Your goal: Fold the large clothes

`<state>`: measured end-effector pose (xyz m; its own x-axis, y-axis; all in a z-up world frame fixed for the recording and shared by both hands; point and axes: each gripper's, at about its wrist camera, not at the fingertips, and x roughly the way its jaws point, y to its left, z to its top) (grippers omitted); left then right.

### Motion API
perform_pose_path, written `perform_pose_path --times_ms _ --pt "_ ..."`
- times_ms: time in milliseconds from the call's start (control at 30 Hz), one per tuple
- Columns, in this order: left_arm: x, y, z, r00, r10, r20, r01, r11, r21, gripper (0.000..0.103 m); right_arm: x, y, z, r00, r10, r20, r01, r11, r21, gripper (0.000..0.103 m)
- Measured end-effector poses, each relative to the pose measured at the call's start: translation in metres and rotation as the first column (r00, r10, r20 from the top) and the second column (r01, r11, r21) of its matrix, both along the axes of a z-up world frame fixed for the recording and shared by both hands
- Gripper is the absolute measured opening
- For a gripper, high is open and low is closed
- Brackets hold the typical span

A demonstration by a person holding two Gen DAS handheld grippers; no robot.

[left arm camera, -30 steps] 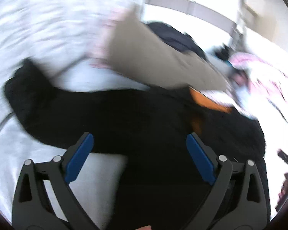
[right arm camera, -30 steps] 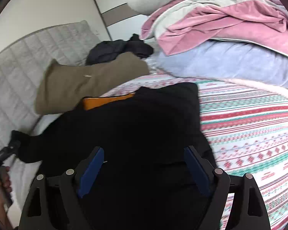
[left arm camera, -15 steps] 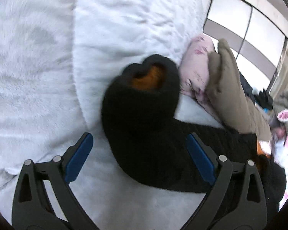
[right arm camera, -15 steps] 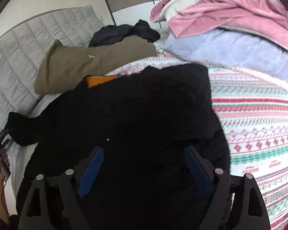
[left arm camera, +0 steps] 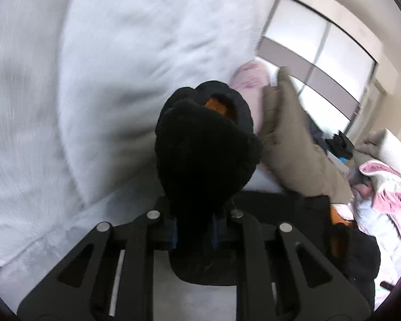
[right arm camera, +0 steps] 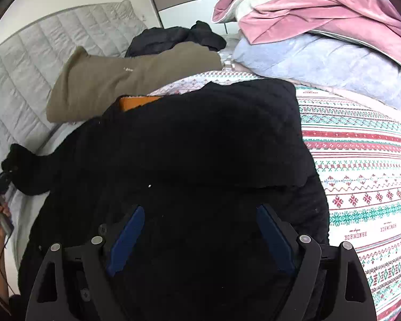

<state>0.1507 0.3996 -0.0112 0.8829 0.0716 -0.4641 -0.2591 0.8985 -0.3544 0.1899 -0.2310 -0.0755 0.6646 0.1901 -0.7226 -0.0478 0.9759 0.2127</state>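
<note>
We are pinching the black jacket's sleeve [left arm camera: 200, 155] in the closed left gripper [left arm camera: 194, 231], while the right gripper [right arm camera: 200, 238] is hovering wide open and empty. The black jacket [right arm camera: 200, 139] is lying spread on the bed [right arm camera: 361, 165], so we are judging the folding barely begun.

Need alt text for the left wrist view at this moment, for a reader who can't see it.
The left gripper is shut on the black sleeve of a fleece jacket, whose cuff points away from the camera and shows orange lining. Behind it are blurred white bedding, an olive-brown garment to the right and pale closet doors beyond.
</note>
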Motion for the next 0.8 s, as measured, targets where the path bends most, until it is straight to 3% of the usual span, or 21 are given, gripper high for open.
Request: perform_pose_path --times_ms 200,433,633,800 --pt "0.002 -0.094 0.069 0.979 -0.182 0.088 0.178 0.983 0.054 0.019 0.001 -0.021 0.006 0.999 -0.029 0.018 0.028 0.998 0.05 0.088" --pt "0.048 -0.235 0.117 0.894 -0.432 0.117 0.43 0.902 0.046 0.019 -0.003 -0.046 0.013 0.997 -0.07 0.036 0.067 0.994 0.09 0.088" --pt "0.079 -0.35 0.109 0.813 -0.576 0.083 0.574 0.818 0.041 0.018 -0.006 -0.071 0.017 0.992 -0.115 0.054 0.107 0.985 0.135 0.088" --pt "0.091 -0.425 0.072 0.736 -0.677 0.009 0.677 0.736 0.008 0.019 -0.004 -0.089 0.016 0.987 -0.15 0.055 0.138 0.975 0.173 0.088"
